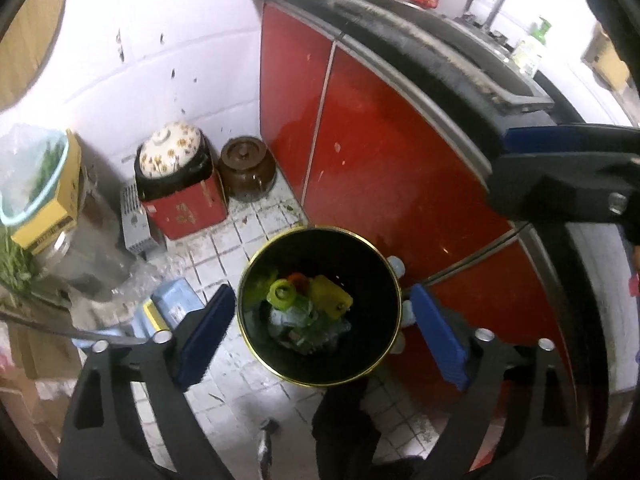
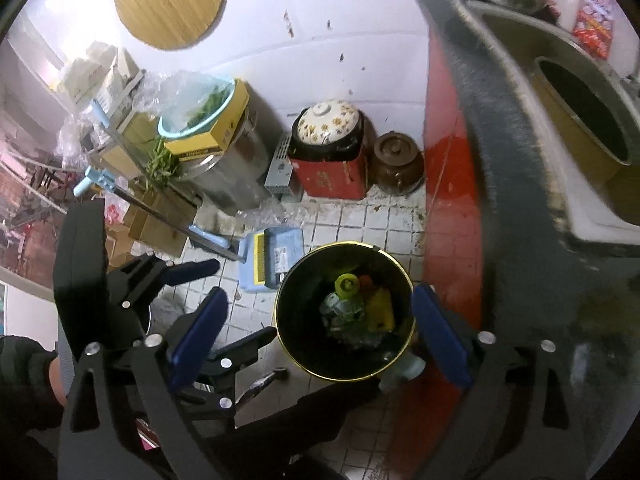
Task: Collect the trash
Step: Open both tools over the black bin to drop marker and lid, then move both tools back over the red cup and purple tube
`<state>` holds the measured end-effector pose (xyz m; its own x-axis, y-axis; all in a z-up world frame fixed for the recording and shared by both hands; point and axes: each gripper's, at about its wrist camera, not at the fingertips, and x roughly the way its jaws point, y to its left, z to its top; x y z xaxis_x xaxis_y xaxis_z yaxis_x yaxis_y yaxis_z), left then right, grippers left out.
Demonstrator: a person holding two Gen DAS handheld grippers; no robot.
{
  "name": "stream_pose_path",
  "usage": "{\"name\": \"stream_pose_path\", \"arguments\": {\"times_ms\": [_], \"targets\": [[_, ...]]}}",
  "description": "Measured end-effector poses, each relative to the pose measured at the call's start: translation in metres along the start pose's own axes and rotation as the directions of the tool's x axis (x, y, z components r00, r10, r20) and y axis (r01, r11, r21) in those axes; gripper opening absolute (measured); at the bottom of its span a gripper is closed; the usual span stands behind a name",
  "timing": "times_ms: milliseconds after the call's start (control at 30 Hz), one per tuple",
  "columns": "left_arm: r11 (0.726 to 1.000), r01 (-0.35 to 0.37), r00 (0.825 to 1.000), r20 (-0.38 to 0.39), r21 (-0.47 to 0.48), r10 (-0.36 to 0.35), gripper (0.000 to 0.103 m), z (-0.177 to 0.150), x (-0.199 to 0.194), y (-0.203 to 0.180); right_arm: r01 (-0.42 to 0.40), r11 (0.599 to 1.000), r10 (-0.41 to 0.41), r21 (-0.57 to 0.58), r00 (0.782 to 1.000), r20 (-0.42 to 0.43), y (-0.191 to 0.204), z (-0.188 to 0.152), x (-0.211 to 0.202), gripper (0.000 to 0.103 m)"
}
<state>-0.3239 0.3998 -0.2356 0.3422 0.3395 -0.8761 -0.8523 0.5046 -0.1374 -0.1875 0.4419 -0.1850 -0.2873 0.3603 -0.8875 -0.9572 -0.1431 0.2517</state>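
Note:
A black trash bin with a gold rim stands on the tiled floor by the red cabinet; it also shows in the right wrist view. Inside lie a green-capped bottle, a yellow item and crumpled plastic. My left gripper hangs open and empty above the bin, blue pads either side. My right gripper is also open and empty above the bin. The left gripper shows at the left of the right wrist view, and the right gripper's finger at the right of the left wrist view.
Red cabinet doors under a dark counter edge stand at the right. A floral-lidded pot on a red box, a brown jar, a blue dustpan, a metal drum and cardboard boxes crowd the floor's left and back.

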Motion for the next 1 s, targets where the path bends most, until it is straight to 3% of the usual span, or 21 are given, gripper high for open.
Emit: {"name": "stream_pose_path", "arguments": {"times_ms": [167,267,333,433,500,600,733,833,900,1000], "targets": [[0.995,0.02,0.999,0.047,0.096,-0.024,0.096,0.019,-0.034,-0.036,0.056,0.996,-0.062,0.066,0.993,0.098,-0.011,-0.024,-0.072,0.096],[0.979,0.057,0.994,0.079,0.195,-0.073,0.096,0.029,-0.053,-0.072,0.126,0.983,-0.148,0.137,0.975,0.168,-0.024,-0.056,-0.129,0.096],[0.957,0.088,0.989,0.093,0.278,-0.118,0.096,0.033,-0.065,-0.107,0.19,0.963,-0.227,0.193,0.954,0.193,-0.034,-0.083,-0.166,0.096],[0.901,0.155,0.974,0.088,0.405,-0.207,0.096,0.034,-0.077,-0.166,0.282,0.913,-0.35,0.293,0.912,0.213,-0.05,-0.132,-0.218,0.096],[0.853,0.193,0.961,0.08,0.485,-0.263,0.096,0.029,-0.085,-0.205,0.335,0.866,-0.43,0.37,0.878,0.211,-0.058,-0.168,-0.25,0.096],[0.75,0.255,0.934,0.046,0.61,-0.355,0.096,0.015,-0.099,-0.271,0.389,0.782,-0.529,0.486,0.828,0.188,-0.07,-0.223,-0.294,0.096],[0.574,0.336,0.885,-0.041,0.747,-0.465,0.096,-0.015,-0.122,-0.363,0.444,0.633,-0.653,0.634,0.746,0.129,-0.079,-0.306,-0.35,0.096],[0.455,0.38,0.848,-0.106,0.805,-0.52,0.096,-0.039,-0.14,-0.412,0.449,0.524,-0.711,0.723,0.699,0.081,-0.08,-0.366,-0.382,0.096],[0.371,0.399,0.823,-0.15,0.838,-0.547,0.096,-0.058,-0.153,-0.441,0.445,0.464,-0.734,0.765,0.677,0.051,-0.077,-0.4,-0.396,0.096],[0.294,0.41,0.805,-0.191,0.864,-0.562,0.096,-0.084,-0.168,-0.467,0.438,0.372,-0.765,0.818,0.644,0.002,-0.068,-0.452,-0.416,0.096]]}}
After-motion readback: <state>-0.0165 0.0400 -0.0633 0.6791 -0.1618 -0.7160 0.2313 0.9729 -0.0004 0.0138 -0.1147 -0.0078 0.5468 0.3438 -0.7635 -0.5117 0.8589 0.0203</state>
